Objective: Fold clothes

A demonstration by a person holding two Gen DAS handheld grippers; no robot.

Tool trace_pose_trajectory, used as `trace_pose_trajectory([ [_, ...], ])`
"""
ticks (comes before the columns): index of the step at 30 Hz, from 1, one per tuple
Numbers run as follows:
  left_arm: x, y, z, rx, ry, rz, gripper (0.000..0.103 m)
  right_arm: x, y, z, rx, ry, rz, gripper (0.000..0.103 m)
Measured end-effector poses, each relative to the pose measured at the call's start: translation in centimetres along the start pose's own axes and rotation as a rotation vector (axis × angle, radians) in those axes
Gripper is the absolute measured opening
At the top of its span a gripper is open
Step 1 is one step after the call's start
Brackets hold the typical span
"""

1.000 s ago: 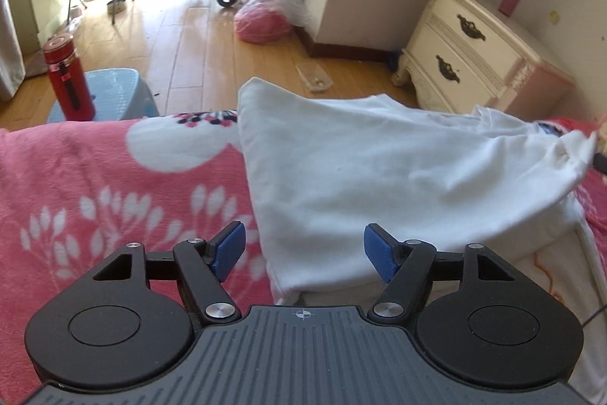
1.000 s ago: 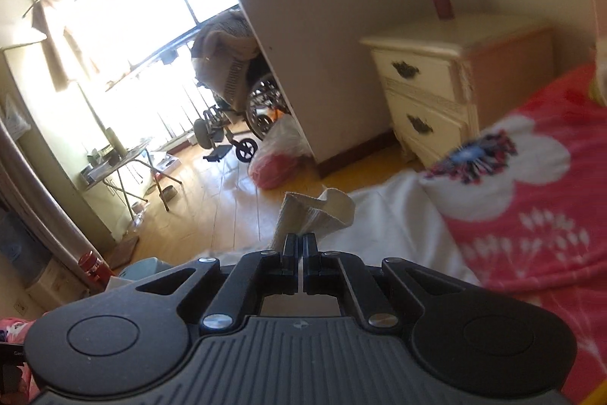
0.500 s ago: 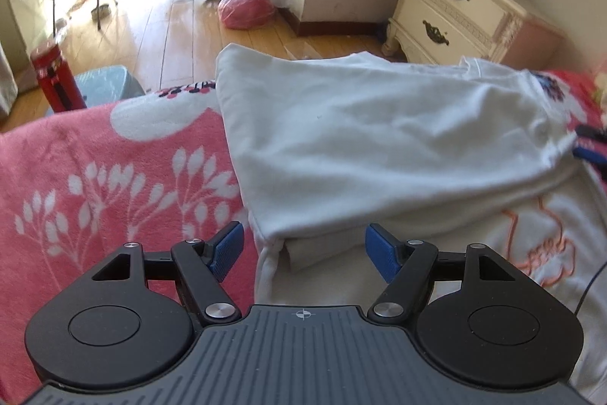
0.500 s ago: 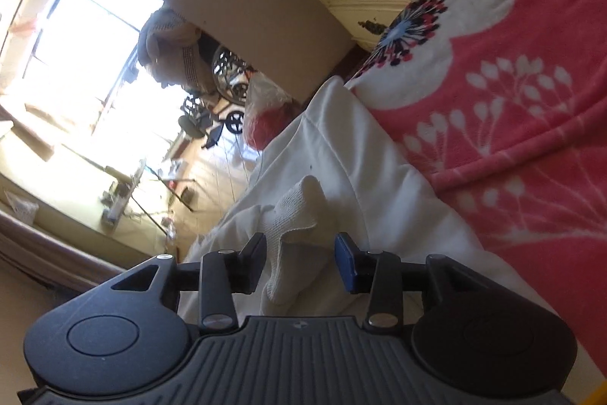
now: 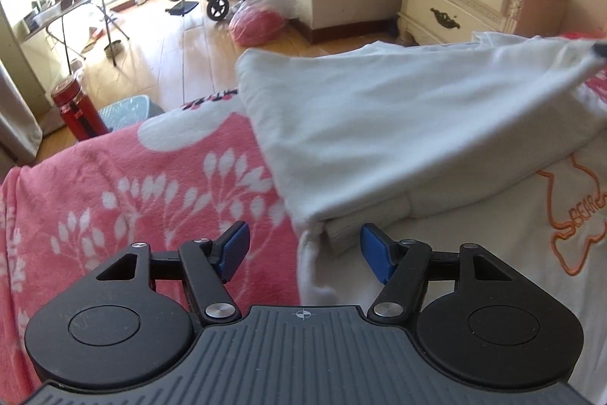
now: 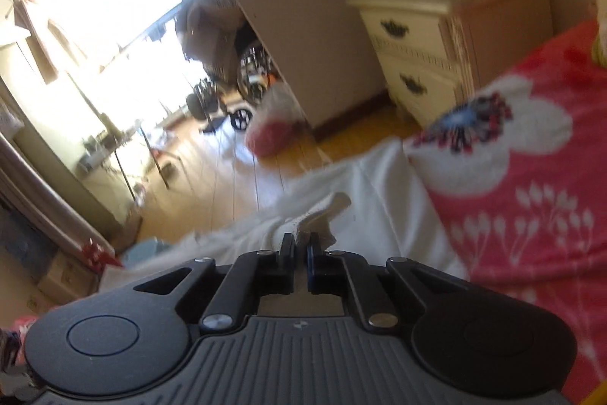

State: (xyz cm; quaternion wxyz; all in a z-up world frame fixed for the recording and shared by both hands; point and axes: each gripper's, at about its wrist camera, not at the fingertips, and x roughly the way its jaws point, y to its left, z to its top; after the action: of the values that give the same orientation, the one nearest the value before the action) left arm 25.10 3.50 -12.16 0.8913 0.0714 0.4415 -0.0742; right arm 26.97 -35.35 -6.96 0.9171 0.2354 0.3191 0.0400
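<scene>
**Claw positions against the white garment**

I see the white garment (image 5: 398, 124) lying on the bed over the pink floral blanket (image 5: 125, 185). My left claw (image 5: 301, 247) hangs just above its folded near corner, jaws apart and closing, the ribbed cuff (image 5: 364, 219) between the pads but not pinched. My right claw (image 6: 299, 247) is pressed together on a bunched fold of the same garment, lifted off the bed.

Bed covered by a pink floral blanket (image 5: 114, 185). A white garment (image 5: 379, 124) lies directly on it, its folded corner between the left fingers (image 5: 373, 247).
</scene>
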Motion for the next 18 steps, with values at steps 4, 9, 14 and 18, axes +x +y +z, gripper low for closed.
trace_pose_trajectory([
  [4, 0.2, 0.4, -0.4, -0.011, 0.018, 0.002, 0.064, 0.5, -1.0, -0.2, -0.014, 0.024, -0.049, 0.005],
  [9, 0.1, 1.0, -0.5, -0.033, 0.031, -0.001, 0.064, 2.4, -2.8, -2.6, -0.015, 0.086, -0.114, 0.005],
  [14, 0.3, 1.0, -0.5, -0.02, 0.043, 0.002, 0.064, 0.2, -0.2, -0.7, -0.128, -0.03, -0.057, 0.005],
  [18, 0.5, 0.9, -0.7, -0.026, 0.055, -0.004, 0.064, 2.2, -1.9, -1.8, -0.139, 0.062, -0.116, 0.005],
])
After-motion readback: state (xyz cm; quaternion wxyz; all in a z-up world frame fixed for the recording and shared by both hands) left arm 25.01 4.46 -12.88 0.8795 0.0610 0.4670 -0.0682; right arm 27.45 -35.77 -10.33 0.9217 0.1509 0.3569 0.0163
